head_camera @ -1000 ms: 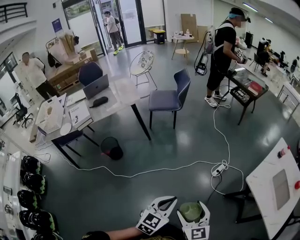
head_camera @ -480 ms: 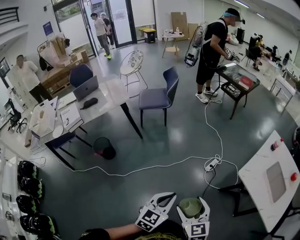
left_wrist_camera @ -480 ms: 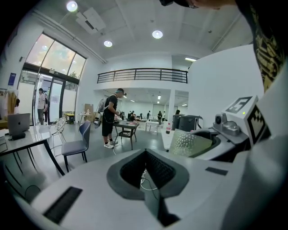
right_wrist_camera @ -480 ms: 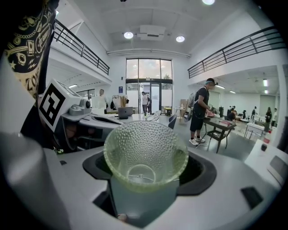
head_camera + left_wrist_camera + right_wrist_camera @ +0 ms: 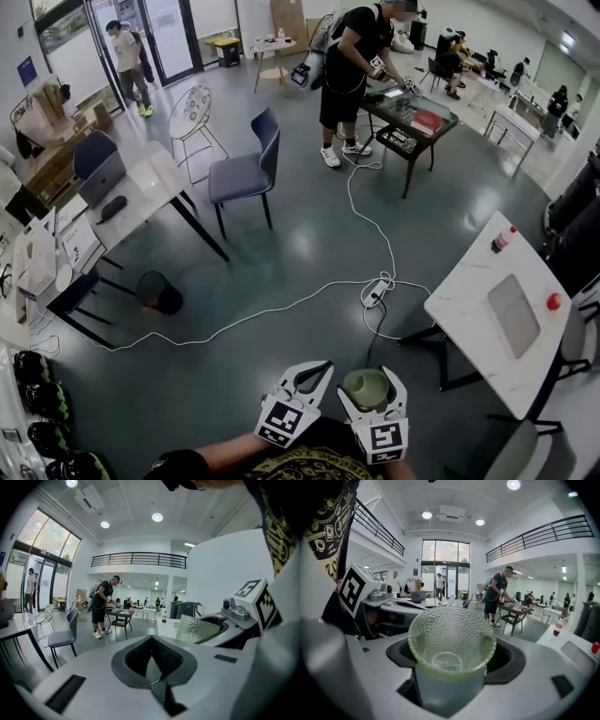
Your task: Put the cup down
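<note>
The right gripper (image 5: 451, 667) is clamped round a pale green, dimpled glass cup (image 5: 451, 641) (open mouth upward in the head view), holding it over the dark grey-green polished floor (image 5: 281, 253). Just to its left is the left gripper (image 5: 151, 641), its jaws pressed together and empty. Ahead and to the right of the pair stands a white marble-topped table (image 5: 469, 291). Straight ahead lies a white power strip (image 5: 377, 292) on its long cable.
</note>
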